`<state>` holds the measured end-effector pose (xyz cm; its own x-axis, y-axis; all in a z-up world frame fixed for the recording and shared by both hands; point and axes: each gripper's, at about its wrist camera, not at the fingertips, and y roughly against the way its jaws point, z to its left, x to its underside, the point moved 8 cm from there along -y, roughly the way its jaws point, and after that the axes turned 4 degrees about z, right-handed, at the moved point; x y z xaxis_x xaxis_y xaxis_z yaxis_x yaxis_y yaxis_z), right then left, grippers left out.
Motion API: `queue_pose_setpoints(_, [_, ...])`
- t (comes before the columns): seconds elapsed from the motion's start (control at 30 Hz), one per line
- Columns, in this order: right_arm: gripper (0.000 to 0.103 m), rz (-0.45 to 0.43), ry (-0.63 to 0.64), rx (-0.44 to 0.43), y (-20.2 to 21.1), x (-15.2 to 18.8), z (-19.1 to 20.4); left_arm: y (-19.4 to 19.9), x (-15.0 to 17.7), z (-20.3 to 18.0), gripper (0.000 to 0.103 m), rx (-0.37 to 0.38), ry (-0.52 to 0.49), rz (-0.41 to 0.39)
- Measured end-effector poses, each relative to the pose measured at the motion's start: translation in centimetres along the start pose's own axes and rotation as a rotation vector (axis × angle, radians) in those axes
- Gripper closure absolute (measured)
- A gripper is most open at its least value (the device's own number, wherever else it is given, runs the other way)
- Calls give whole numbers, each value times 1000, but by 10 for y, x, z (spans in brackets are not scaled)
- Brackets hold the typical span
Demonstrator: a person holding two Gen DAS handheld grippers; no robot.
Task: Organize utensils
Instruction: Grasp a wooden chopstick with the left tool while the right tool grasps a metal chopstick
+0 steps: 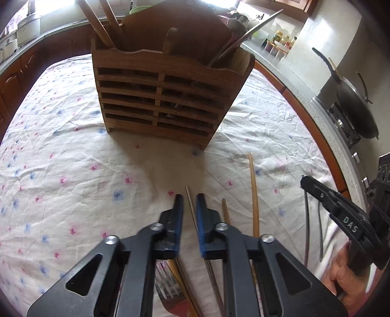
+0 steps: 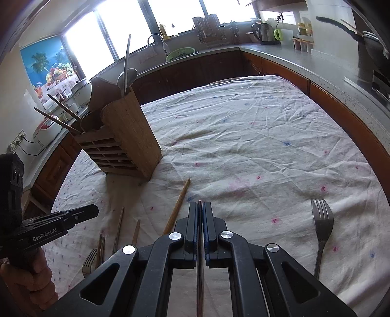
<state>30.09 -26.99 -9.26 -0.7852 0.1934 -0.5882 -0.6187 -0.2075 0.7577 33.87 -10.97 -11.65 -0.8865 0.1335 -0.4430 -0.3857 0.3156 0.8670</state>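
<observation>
**Right gripper clamps a chopstick while the left straddles another**

The wooden utensil holder [image 1: 160, 97] stands upright on the flowered tablecloth [image 1: 61, 170], already carrying two wooden chopsticks [image 1: 97, 22] in its left compartment and a metal spoon [image 2: 126, 75] with other handles on the other side. The left gripper [image 1: 189, 198] hangs low over the cloth with its jaws parted, a thin metal chopstick [image 1: 191, 207] lying in the gap; whether the pads touch it I cannot tell. Beside it lie a long wooden chopstick [image 1: 253, 190] and a fork [image 1: 168, 287]. The right gripper [image 2: 200, 206] has its jaws pressed together on a dark chopstick [image 2: 199, 268]. A steel fork [image 2: 322, 224] rests apart to its right on the cloth.
</observation>
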Motion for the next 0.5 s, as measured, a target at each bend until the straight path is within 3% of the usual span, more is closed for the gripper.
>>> queue_pose_setpoints(0.07, [99,-2,-5,2,0,1,-2,-10,2,-2,60,-26,-18,12])
queue_pose_setpoints(0.13, [99,-2,-13,-7,1,2,-5,-24,4,-5,61,-67,-44,38])
queue_pose_setpoints(0.2, [99,-2,-16,-5,1,3,-8,-33,5,-8,66,-97,-70,38])
queue_pose_setpoints(0.3, [99,-3,-17,-8,3,3,-10,-36,4,-13,94,-149,-124,25])
queue_pose_setpoints(0.5, [99,-8,-15,-29,5,1,-5,-21,1,-4,98,-63,-52,8])
